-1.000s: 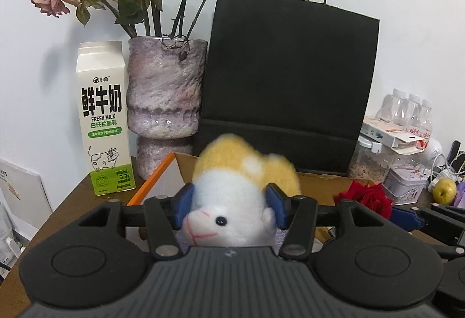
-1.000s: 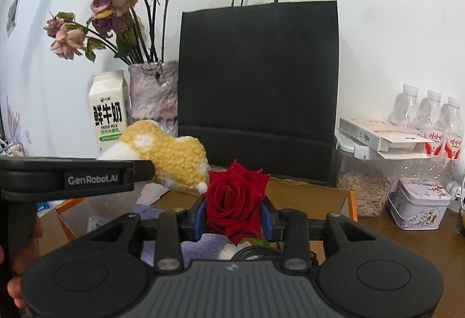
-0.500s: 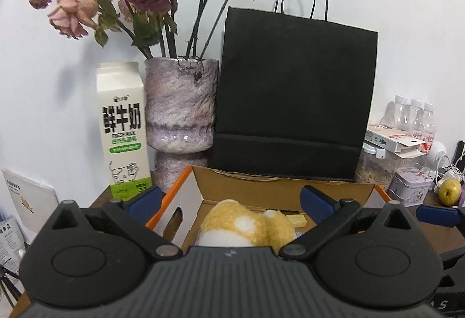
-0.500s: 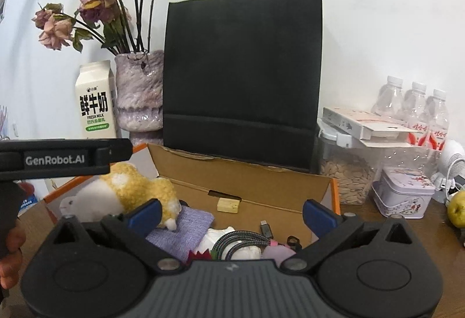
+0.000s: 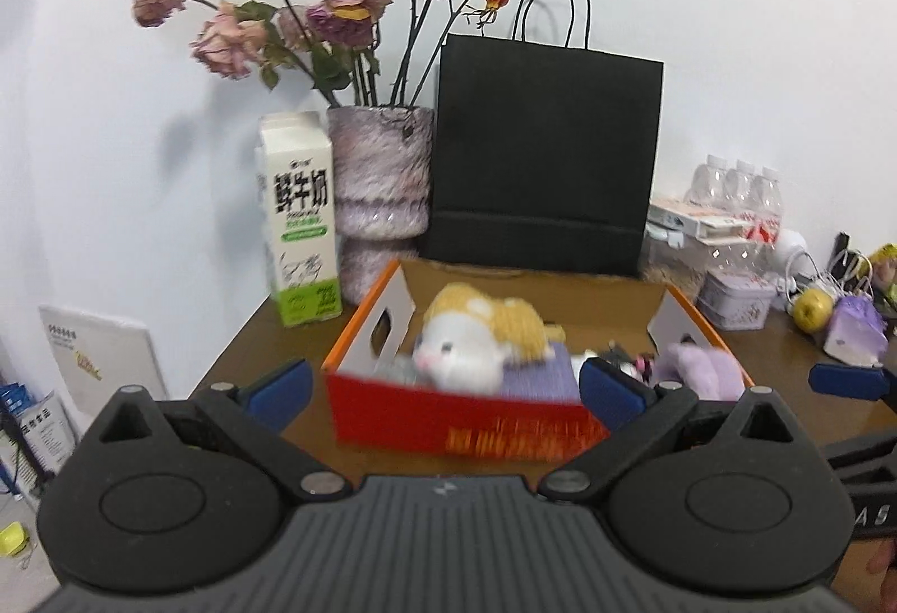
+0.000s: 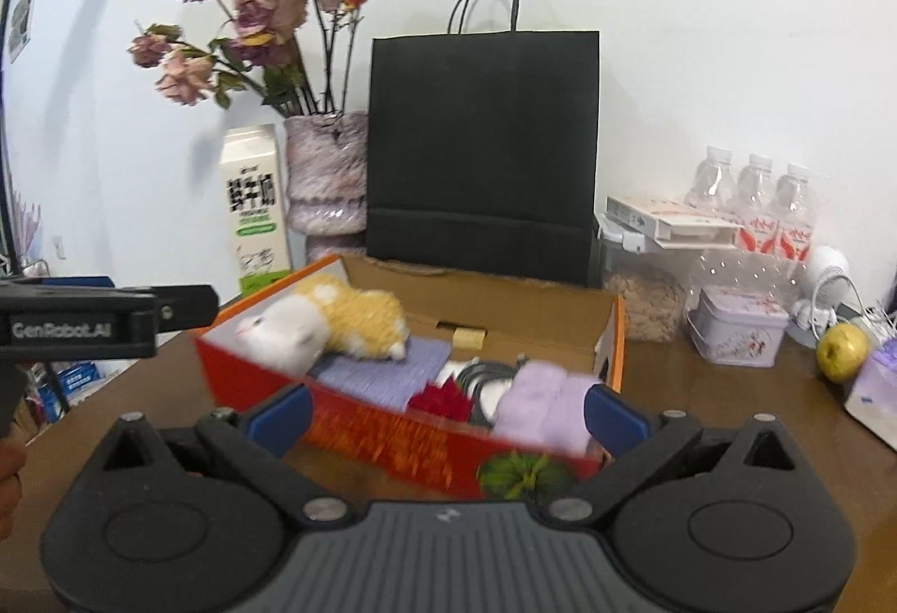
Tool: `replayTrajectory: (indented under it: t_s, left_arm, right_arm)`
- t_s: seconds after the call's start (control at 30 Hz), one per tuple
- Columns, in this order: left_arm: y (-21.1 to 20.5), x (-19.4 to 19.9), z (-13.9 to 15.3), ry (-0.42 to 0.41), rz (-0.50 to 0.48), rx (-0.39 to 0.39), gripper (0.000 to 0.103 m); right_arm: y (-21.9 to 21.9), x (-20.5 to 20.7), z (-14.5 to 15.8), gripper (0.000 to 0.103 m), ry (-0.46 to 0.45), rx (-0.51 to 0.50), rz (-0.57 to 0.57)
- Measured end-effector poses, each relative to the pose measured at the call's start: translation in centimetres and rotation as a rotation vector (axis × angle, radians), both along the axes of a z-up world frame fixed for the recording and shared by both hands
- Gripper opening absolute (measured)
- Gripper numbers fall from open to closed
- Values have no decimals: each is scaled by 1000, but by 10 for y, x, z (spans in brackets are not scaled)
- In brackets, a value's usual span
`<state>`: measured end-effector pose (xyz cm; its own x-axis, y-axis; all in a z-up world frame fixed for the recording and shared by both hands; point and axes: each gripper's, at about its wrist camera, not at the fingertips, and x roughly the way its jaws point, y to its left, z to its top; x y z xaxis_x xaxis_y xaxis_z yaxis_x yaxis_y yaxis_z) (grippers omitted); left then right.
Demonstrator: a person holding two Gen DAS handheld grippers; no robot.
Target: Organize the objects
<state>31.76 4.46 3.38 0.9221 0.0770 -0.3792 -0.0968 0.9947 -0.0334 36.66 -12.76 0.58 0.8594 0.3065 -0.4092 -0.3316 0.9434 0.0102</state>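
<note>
Released plush toy [image 5: 476,338] and rose [image 6: 440,397] in box [image 5: 459,422], both grippers [image 5: 445,383] wide, withdrawn.

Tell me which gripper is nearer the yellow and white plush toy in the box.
Left. The plush toy lies at the box's left end, straight ahead of the open left gripper. The right gripper, also open, faces the box's right half, with the toy off to its left.

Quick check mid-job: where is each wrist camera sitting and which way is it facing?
Left wrist: on the left gripper, facing the open box and plush toy; its own open fingers show.
Right wrist: on the right gripper, facing the same box from further right; its open fingers and the left gripper's side show.
Shared: box, toy, black bag, milk carton.
</note>
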Motion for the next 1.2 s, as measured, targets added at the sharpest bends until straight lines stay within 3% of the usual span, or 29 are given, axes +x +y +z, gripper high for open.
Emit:
replayTrajectory:
  t_s: [0.4, 1.2]
  left_arm:
    - [-12, -58, -16, 15, -21, 50, 103]
    - [-12, -62, -25, 23, -25, 45, 103]
  right_arm:
    - [-17, -70, -3, 103, -11, 46, -11]
    - [-22, -70, -6, 103, -7, 50, -6]
